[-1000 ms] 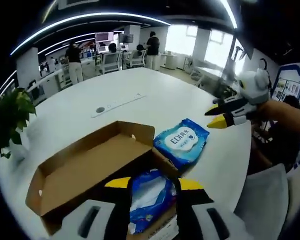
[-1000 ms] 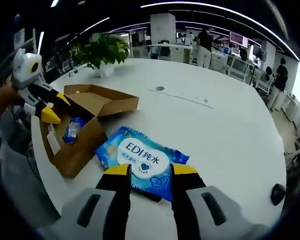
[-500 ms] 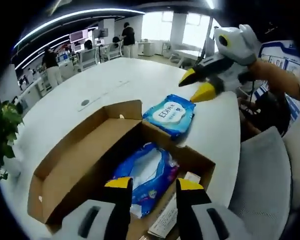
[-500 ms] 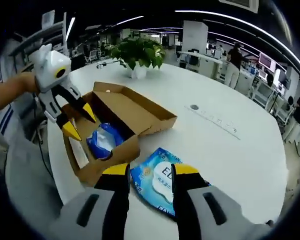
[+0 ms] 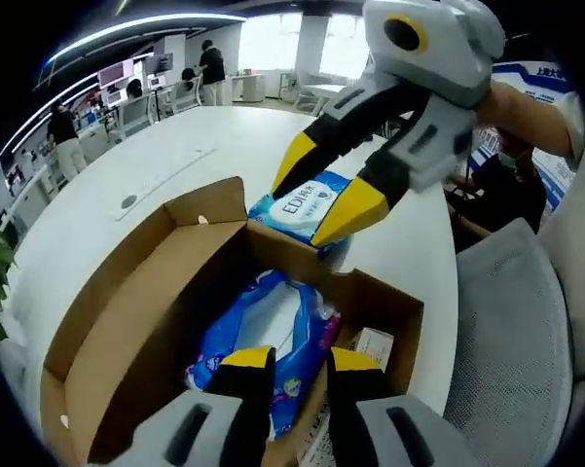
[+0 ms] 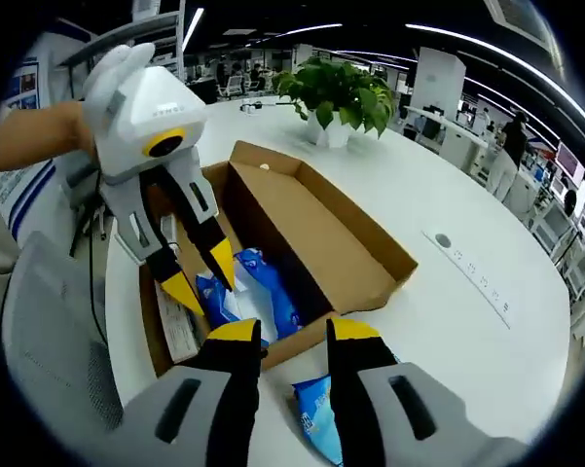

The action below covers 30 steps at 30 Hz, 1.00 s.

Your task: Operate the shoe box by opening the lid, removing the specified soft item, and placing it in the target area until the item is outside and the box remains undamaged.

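The brown shoe box [image 5: 117,311] lies open on the white table, its lid folded flat to the side. Inside lies a blue soft wipes pack [image 5: 268,336], and my left gripper [image 5: 300,362] stands open just above it. A second blue pack marked EDI [image 5: 307,199] lies on the table past the box. My right gripper [image 5: 294,218] hangs open over that pack and the box's far wall. In the right gripper view, the left gripper [image 6: 212,297] points down into the box [image 6: 341,233] over the pack [image 6: 258,297], and the EDI pack [image 6: 316,413] shows between my right gripper [image 6: 294,336] jaws.
A white leaflet [image 5: 370,345] lies at the box's end. A potted plant [image 6: 341,92] stands on the table behind the box. A grey chair [image 5: 516,341] sits at the table edge. A socket strip [image 6: 472,268] crosses the table. People stand at far desks [image 5: 214,68].
Both grippers have closed in on the box. The left one has dropped lower over the pack inside, its jaws a little narrower. The right one has moved from the EDI pack toward the box.
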Motion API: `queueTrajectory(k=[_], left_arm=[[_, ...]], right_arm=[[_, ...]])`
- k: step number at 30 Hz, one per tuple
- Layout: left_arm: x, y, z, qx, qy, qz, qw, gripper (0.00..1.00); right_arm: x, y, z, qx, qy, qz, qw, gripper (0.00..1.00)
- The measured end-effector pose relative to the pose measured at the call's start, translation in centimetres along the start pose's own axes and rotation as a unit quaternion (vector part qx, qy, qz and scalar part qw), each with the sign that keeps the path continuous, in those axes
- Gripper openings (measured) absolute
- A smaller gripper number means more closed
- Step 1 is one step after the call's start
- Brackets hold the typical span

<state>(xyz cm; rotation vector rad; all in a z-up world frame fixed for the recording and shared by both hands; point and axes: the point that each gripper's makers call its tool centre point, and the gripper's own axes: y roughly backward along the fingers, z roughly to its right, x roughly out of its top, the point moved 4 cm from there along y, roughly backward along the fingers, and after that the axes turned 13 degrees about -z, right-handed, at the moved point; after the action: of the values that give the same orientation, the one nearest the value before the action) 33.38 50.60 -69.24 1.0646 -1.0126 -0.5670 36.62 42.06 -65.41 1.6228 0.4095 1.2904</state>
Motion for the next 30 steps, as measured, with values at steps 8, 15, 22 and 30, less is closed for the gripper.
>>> queueTrajectory(k=[8,15,22,30], left_arm=[[-1.2,-0.7,-1.0,0.013,-0.010,-0.021,0.9996,0.13],[-1.7,-0.4,-1.2,0.010,0.025,-0.018,0.9995,0.01],[-2.1,0.1,-1.3,0.014,0.036,-0.007,0.9992,0.00],[-2.2,1.2,-1.1,0.023,0.043,0.009,0.9988,0.00]], right_arm=[[1.1,-3.1,-1.4,0.023,0.027,-0.024,0.9991,0.21],[1.6,-5.8,-1.8,0.013,0.051,-0.045,0.9976,0.14],[1.2,-6.8,-1.2,0.001,0.034,-0.061,0.9975,0.00],[1.7,-5.8,-1.7,0.005,0.041,-0.051,0.9978,0.00]])
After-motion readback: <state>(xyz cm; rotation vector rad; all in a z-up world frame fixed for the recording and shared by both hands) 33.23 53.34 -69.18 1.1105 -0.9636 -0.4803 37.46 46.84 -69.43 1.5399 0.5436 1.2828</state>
